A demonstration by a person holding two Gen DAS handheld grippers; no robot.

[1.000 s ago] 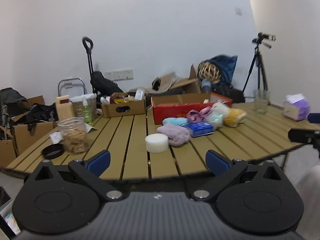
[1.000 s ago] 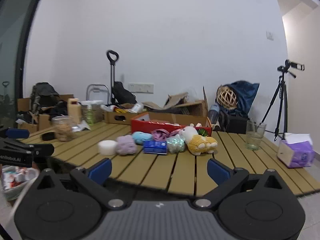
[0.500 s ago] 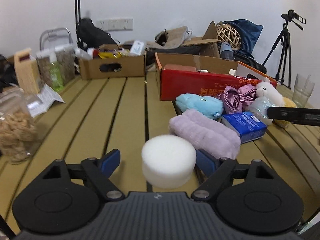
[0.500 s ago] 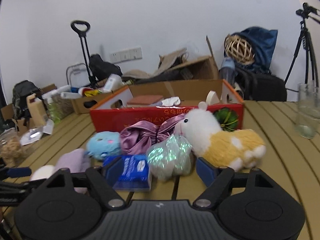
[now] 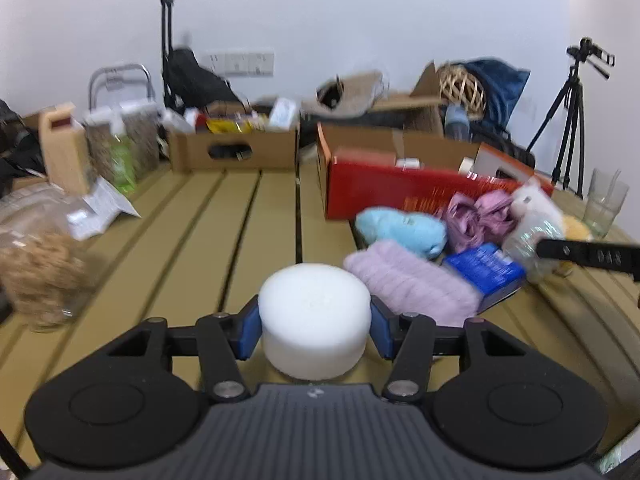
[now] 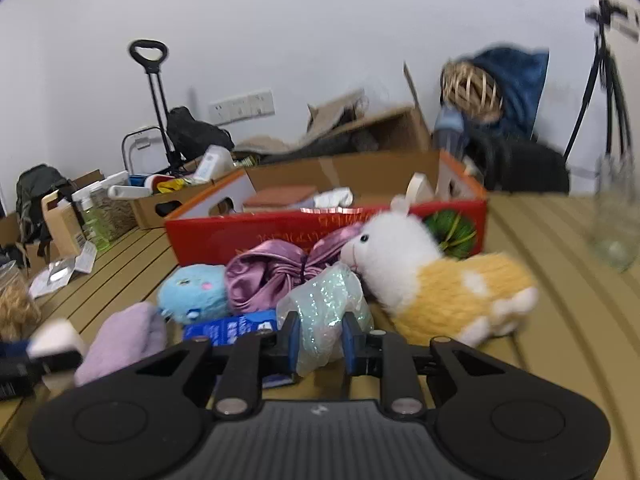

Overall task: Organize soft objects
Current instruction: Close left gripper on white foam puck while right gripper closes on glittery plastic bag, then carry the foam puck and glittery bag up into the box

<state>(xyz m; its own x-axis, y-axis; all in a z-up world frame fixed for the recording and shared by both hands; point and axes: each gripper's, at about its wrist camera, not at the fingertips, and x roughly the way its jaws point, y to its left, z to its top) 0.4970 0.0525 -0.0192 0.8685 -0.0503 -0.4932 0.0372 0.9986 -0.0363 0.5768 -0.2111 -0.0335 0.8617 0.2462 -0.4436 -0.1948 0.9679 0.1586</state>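
Observation:
My left gripper (image 5: pixel 314 326) is shut on a white foam puck (image 5: pixel 314 312) at the near edge of the slatted wooden table (image 5: pixel 240 216). My right gripper (image 6: pixel 318 338) is shut on a glittery translucent bag (image 6: pixel 324 312). Around it lie a lilac fuzzy cloth (image 6: pixel 124 338), a blue plush (image 6: pixel 194 294), a purple satin scrunchie (image 6: pixel 272 274), a blue tissue pack (image 6: pixel 232 326) and a white-and-yellow alpaca plush (image 6: pixel 432 280). Behind them stands an open red cardboard box (image 6: pixel 320 224).
A jar of snacks (image 5: pixel 36 268) stands at the left. A brown cardboard box (image 5: pixel 234 148), a wooden block (image 5: pixel 64 148) and a bottle (image 5: pixel 122 160) sit at the back left. A drinking glass (image 6: pixel 614 220) stands at the right. A tripod (image 5: pixel 568 116) stands beyond the table.
Both grippers moved forward to the table and closed: the left on the white foam puck, the right on the glittery bag.

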